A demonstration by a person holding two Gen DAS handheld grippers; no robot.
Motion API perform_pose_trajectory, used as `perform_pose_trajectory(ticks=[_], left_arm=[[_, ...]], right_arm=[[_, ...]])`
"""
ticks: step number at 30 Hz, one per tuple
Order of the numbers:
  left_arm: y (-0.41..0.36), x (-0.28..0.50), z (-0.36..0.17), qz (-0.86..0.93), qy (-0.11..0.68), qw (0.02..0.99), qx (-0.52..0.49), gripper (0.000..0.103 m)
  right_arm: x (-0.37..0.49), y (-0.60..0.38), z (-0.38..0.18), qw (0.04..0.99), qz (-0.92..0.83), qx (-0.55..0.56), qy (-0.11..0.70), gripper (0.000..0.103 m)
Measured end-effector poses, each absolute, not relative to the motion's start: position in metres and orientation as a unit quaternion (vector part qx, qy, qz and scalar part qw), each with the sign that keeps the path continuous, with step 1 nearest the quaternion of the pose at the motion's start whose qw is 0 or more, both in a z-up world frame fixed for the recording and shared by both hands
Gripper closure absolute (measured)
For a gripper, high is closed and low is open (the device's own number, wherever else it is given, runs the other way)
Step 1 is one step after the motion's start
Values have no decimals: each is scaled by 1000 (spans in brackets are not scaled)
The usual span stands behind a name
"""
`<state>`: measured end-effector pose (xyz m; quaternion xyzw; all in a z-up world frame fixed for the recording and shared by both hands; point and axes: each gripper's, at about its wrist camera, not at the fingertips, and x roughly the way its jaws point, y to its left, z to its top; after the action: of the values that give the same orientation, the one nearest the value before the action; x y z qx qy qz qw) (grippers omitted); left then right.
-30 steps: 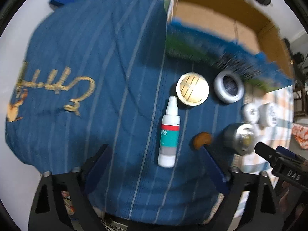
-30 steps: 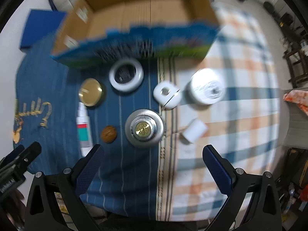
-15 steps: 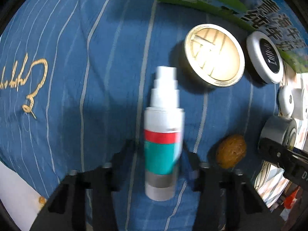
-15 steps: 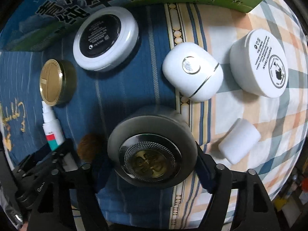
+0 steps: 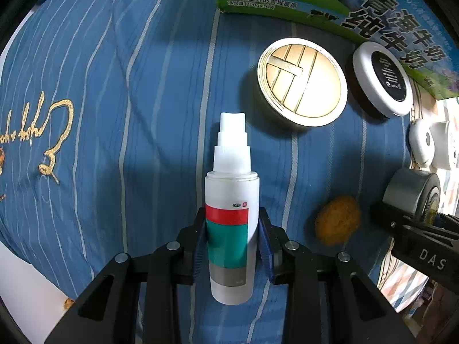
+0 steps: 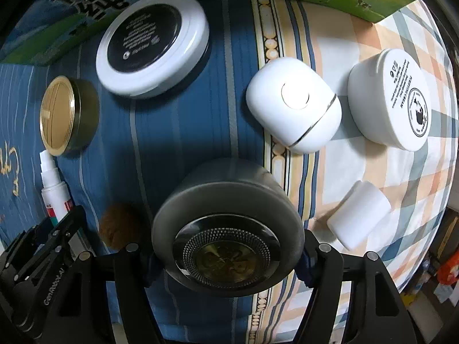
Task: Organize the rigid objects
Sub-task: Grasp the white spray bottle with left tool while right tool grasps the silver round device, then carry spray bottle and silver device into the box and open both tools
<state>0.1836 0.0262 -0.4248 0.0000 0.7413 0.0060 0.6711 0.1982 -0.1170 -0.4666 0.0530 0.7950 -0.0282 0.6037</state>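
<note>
Left gripper [image 5: 231, 236] clamped on white plastic spray bottle with red-green label [image 5: 230, 229], lying on blue striped cloth [image 5: 137, 91]. Right gripper [image 6: 228, 253] clamped around round grey metal-topped jar [image 6: 226, 229], beside brown walnut [image 6: 117, 225].

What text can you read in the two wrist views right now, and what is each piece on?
"青海牛奶" and "纯牛奶": carton.
"净含量:200gx16": same carton; line above too small.
"OTC": spray bottle, held by left gripper.
"DAS": right gripper's body.
"GenRobot.AI": left gripper's body.
Gold script on blue cloth: unreadable.
Print on black-topped compact and white jar: too small.
Grey tin in right gripper: emblem only.
</note>
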Motion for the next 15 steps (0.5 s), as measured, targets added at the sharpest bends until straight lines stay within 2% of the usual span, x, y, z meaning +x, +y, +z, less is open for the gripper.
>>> perform_pose_trajectory(ticks=[7,15], left_arm=[[34,178,-385,-6,725,688,-22,73],[26,179,-316,-36,690,722,-31,73]], right_arm=[[191,-101,-454,613,-11,55,788,30],[182,-96,-411,631,20,67,773,31]])
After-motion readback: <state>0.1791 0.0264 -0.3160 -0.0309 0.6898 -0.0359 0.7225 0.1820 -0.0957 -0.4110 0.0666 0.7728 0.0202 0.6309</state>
